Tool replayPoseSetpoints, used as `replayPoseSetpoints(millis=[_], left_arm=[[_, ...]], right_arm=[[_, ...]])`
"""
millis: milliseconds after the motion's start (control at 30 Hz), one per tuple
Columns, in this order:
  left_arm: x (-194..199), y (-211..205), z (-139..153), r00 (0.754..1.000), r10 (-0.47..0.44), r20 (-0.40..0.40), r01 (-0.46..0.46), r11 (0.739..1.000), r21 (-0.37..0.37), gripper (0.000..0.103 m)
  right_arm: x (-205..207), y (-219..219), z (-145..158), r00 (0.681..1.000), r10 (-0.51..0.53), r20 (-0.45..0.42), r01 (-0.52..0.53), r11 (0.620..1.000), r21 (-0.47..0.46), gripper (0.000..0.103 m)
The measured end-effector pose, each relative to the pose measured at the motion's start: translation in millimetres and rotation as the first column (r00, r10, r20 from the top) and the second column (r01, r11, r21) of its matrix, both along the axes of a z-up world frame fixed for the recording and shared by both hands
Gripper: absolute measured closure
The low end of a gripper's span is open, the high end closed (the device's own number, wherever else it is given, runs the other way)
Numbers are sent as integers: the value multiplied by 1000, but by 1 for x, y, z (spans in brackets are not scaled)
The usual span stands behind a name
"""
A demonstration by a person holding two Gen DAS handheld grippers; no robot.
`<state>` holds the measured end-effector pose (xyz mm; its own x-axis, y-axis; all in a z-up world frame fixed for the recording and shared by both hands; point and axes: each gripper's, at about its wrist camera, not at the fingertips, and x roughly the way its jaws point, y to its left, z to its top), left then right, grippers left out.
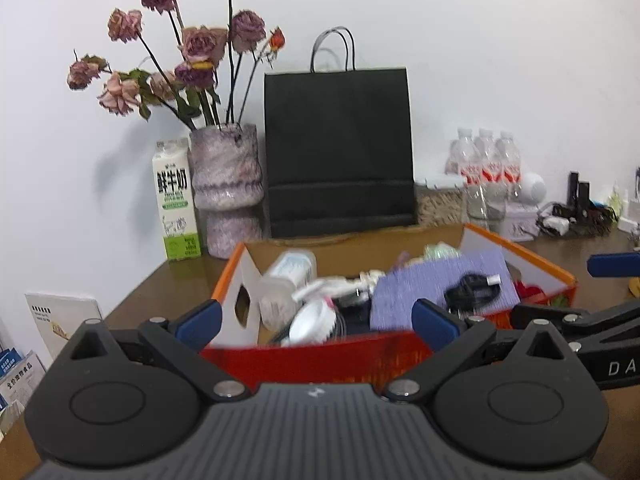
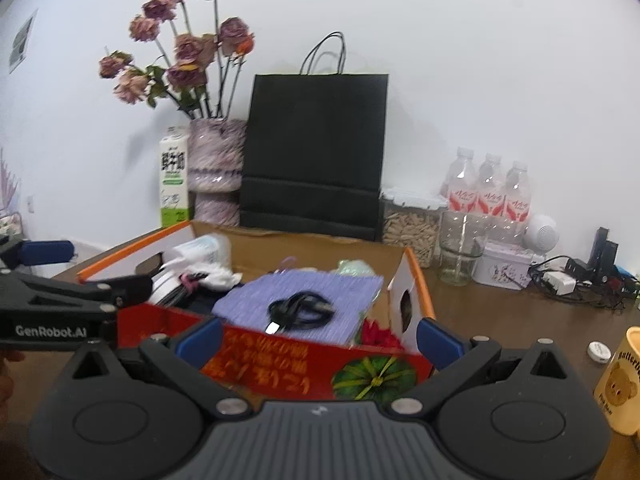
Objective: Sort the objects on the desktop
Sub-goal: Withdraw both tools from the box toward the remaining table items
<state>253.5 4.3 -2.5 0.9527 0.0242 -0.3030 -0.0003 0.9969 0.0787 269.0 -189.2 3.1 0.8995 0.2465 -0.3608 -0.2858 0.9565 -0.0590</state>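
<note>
Over a brown worktop (image 2: 500,320), I hold my left hand-held gripper (image 1: 316,320) and right hand-held gripper (image 2: 318,338) side by side at the near wall of a red and orange cardboard box (image 2: 280,364), both spread wide with nothing between their blue pads. Inside the box lie a purple cloth (image 2: 304,296) with a coiled black cable (image 2: 298,310) on top, a white plastic bottle (image 1: 286,280) toward the left end, a white round item (image 1: 312,320) and a red flower (image 2: 376,334) at the right corner. Behind the box stand a black paper bag (image 1: 338,152), a vase of dried roses (image 1: 226,188) and a milk carton (image 1: 176,200). Water bottles (image 2: 490,192), a glass (image 2: 460,252) and a yellow bear mug (image 2: 622,380) sit to the right.
</note>
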Motion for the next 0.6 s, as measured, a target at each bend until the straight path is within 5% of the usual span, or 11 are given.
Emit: replayPoseSetpoints(millis=[600], left_arm=[[-23,17,-20,984,-9,-175,4,1000,-30,0]], right_arm=[[-30,2,-28,992,28,-120,-31,999,-24,0]])
